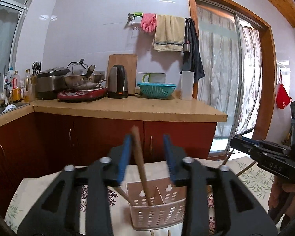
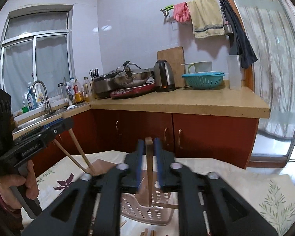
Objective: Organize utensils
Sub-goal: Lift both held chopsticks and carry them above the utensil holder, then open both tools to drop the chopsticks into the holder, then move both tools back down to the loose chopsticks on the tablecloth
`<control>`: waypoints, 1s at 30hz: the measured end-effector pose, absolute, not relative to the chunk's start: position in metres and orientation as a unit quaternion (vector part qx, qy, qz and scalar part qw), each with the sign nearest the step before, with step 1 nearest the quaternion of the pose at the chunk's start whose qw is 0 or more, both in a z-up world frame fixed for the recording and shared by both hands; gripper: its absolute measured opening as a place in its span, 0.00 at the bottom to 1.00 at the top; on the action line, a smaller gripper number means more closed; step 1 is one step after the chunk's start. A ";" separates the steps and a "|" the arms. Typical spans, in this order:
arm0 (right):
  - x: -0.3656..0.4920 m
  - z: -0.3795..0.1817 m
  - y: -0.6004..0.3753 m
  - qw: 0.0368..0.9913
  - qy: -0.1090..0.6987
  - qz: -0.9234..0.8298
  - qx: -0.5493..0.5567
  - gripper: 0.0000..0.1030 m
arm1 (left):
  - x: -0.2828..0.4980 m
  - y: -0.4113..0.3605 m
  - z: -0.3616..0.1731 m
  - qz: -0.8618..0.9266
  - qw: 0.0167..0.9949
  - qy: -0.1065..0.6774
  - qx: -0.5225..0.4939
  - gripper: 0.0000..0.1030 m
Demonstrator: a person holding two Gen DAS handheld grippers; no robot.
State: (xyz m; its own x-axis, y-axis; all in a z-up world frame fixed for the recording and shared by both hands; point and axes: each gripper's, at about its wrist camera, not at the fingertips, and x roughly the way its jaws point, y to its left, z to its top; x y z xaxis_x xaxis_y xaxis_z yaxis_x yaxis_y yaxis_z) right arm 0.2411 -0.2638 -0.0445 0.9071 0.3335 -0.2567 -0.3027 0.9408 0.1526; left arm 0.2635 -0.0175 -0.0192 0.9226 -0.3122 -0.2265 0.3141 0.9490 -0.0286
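A pink perforated utensil holder [image 1: 157, 212] [image 2: 145, 212] stands on the floral tablecloth [image 1: 251, 179] right under both grippers. My left gripper [image 1: 147, 153] is open. A brown chopstick [image 1: 140, 163] leans between its blue pads, close to the left one, with its lower end in the holder. My right gripper [image 2: 149, 153] is open by a narrow gap around another upright chopstick [image 2: 149, 169] that stands in the holder; its pads do not press on it. In the right wrist view, two chopsticks [image 2: 78, 149] slant out of the holder below the left gripper [image 2: 65, 122]. The right gripper [image 1: 238, 140] shows at the left wrist view's right edge.
Behind the table runs a counter [image 1: 127, 108] on red cabinets, carrying a kettle [image 1: 118, 82], a wok [image 1: 84, 80] on a cooker and a teal colander [image 1: 156, 89]. A sink [image 2: 43, 116] lies at the left, a sliding glass door [image 1: 222, 88] at the right. Loose chopsticks [image 2: 147, 233] lie before the holder.
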 end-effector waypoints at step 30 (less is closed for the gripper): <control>0.109 -0.129 -0.301 0.975 0.192 0.099 0.044 0.42 | 0.130 0.002 -0.100 -0.115 0.972 0.206 0.016 0.65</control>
State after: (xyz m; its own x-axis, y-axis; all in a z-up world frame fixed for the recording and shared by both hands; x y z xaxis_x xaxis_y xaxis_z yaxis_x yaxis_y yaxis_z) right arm 0.1089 -0.3006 -0.1285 0.9069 0.2103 -0.3651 -0.1769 0.9765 0.1230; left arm 0.1303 0.0022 -0.0996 0.8885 -0.2168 -0.4045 0.2300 0.9731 -0.0163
